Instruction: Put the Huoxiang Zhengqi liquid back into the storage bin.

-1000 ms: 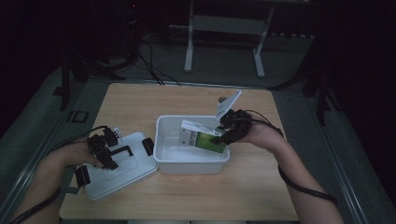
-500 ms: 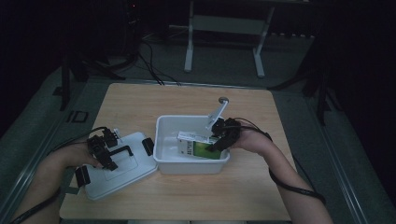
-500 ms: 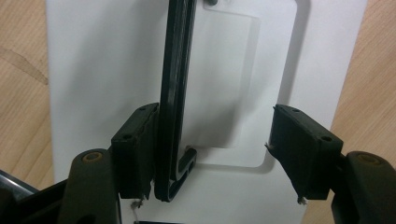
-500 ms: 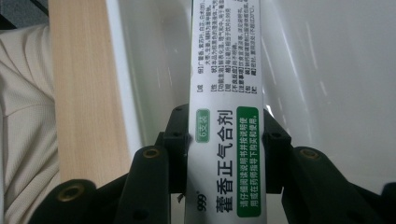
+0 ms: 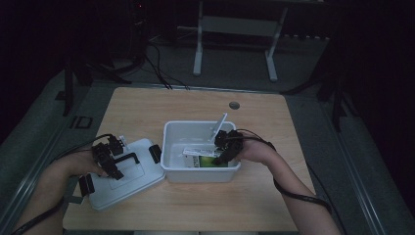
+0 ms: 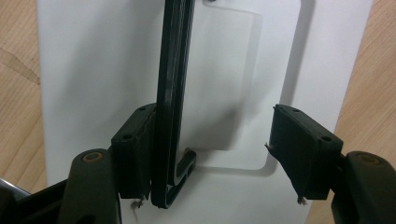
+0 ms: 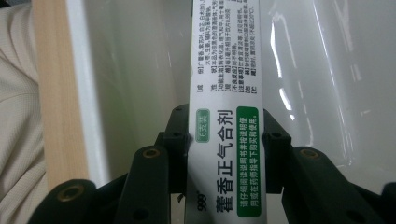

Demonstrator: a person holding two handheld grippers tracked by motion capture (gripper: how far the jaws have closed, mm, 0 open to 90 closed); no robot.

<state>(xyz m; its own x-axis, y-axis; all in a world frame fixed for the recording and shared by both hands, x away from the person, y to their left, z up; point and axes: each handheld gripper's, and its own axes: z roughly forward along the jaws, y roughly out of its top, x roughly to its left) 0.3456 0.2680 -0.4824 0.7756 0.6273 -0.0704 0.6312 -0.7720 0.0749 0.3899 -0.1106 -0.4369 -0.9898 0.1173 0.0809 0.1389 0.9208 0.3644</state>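
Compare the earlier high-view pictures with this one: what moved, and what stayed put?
The right hand-held gripper came down into the white bin, carrying the medicine box clamped between its jaws from above the rim to low inside. No grasp or release happened. The left hand-held gripper kept still over the lid, one jaw against the black handle, the other clear. Bin and lid did not shift.

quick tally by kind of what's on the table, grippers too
White plastic bin: 1
White lid with black handle: 1
Medicine box, white and green: 1
Handheld grippers: 2, left gripper and right gripper
Total: 5
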